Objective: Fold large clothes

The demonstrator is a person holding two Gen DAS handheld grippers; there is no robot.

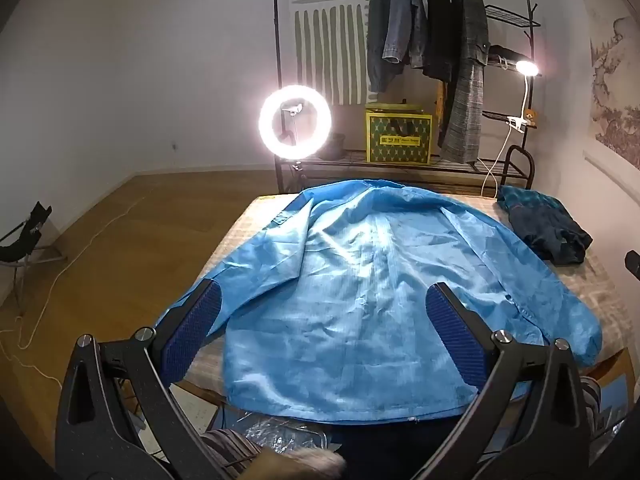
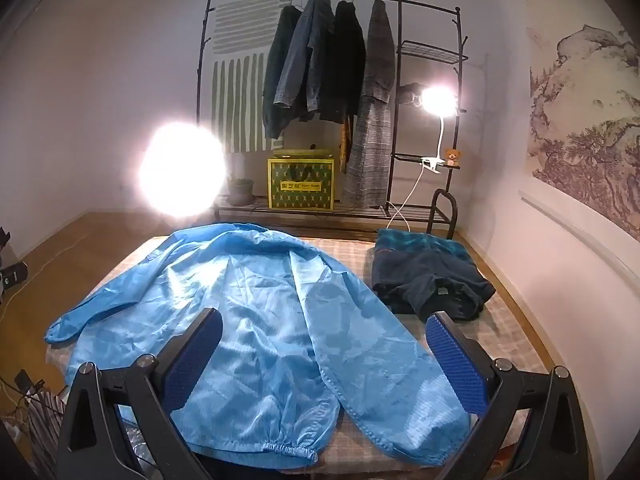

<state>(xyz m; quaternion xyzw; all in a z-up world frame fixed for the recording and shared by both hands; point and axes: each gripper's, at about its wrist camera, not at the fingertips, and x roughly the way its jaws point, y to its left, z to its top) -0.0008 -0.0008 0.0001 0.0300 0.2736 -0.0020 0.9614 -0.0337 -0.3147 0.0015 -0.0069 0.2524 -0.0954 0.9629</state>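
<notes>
Near: folded dark garment (image 2: 430, 276) at desk (image 2: 508, 320) right, ring light (image 1: 295, 122) behind | blue coat (image 2: 248, 312) spread flat, wrinkled | left gripper (image 1: 324, 320), right gripper (image 2: 326, 344): fingers wide, empty

We see a light blue jacket (image 1: 352, 304) spread over a table (image 2: 516, 332) covered in a pale beige check. Beside it lies a folded garment (image 2: 428, 276) of dark navy with a teal patterned part. Our gripper pads (image 1: 196, 328) are deep blue with a fine dotted texture, on black frames. Behind stands a black clothes rack (image 2: 424, 4) holding dark blue, denim, black and grey plaid coats, a yellow box (image 2: 302, 184) with a dark green pattern, and a wall hanging (image 1: 332, 32) with grey-green stripes on white.
</notes>
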